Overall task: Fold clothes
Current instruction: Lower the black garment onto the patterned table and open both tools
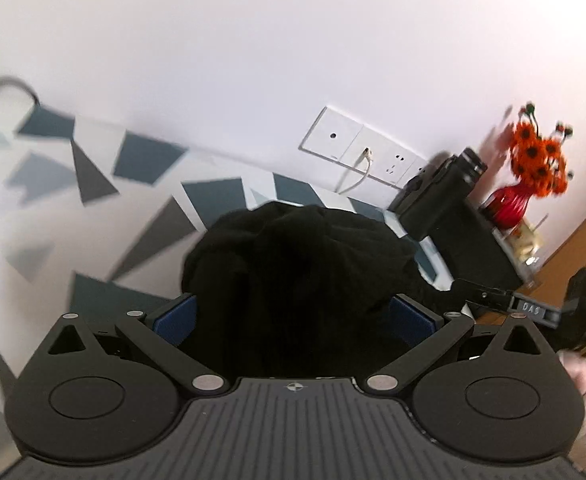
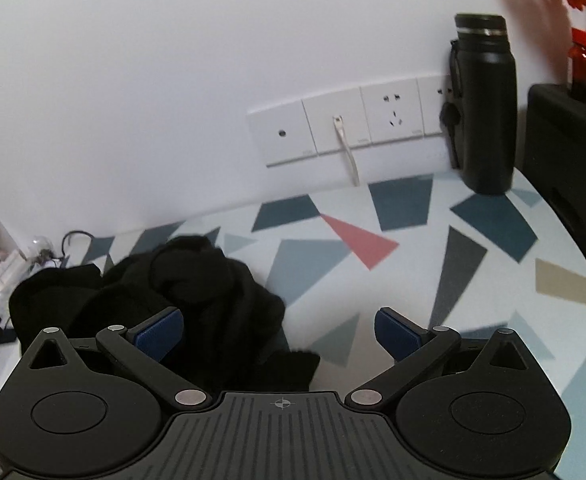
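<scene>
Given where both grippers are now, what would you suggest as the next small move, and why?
Probably close the left gripper on the black garment: its blue pads stand apart with the bunched cloth filling the gap. The right gripper is open with mostly bare table between its pads, so it can wait.

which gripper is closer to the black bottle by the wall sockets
Right. The right gripper hangs open over the table with the black bottle ahead to its right. The left gripper sits farther off, open around the black garment.
</scene>
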The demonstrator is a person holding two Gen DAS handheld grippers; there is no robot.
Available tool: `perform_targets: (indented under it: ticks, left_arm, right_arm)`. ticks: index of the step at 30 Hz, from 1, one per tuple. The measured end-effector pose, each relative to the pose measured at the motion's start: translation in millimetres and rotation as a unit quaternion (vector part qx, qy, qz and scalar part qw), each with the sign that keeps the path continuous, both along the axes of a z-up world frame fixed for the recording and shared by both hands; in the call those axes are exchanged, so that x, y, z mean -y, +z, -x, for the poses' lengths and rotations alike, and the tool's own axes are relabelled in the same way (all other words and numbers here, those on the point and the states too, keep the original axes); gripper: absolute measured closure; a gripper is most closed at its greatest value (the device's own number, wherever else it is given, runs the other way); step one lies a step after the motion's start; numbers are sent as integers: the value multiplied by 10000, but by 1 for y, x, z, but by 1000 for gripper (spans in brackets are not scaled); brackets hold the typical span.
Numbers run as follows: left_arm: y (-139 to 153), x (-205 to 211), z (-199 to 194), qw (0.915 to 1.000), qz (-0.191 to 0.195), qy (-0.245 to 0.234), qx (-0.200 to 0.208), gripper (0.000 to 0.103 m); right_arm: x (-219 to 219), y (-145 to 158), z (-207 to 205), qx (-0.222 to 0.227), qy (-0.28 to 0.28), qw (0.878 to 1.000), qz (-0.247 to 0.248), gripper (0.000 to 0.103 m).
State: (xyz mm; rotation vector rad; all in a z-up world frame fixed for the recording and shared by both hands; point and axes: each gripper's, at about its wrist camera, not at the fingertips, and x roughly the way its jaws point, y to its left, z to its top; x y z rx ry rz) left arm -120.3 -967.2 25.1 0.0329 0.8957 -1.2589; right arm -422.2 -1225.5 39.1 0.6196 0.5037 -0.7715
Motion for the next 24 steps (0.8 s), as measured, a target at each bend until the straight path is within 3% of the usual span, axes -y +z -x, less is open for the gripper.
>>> perform_targets:
  ticks: [3, 7, 16, 20, 24]
  left_arm:
    - [7, -5, 9, 9995, 49, -102, 286, 0]
    - [8, -4, 17, 9992, 26, -267, 312, 0]
    - [-28, 19, 26, 9951, -599, 140, 779, 0]
    - [-46, 26, 35, 9901, -1016, 47, 968, 0]
    - [-55, 21, 34, 9911, -1004, 17, 870, 0]
  right_arm:
    - [-5, -10, 0, -110, -76, 9999, -46, 1]
    - [-13, -19, -1, -440, -212, 9988, -56, 1]
    - [-23, -25, 16, -521, -575, 9964, -345, 1]
    - [-26, -26, 14, -600, -509, 9963, -346, 1]
    - [-27, -28, 3, -735, -533, 9958, -78, 1]
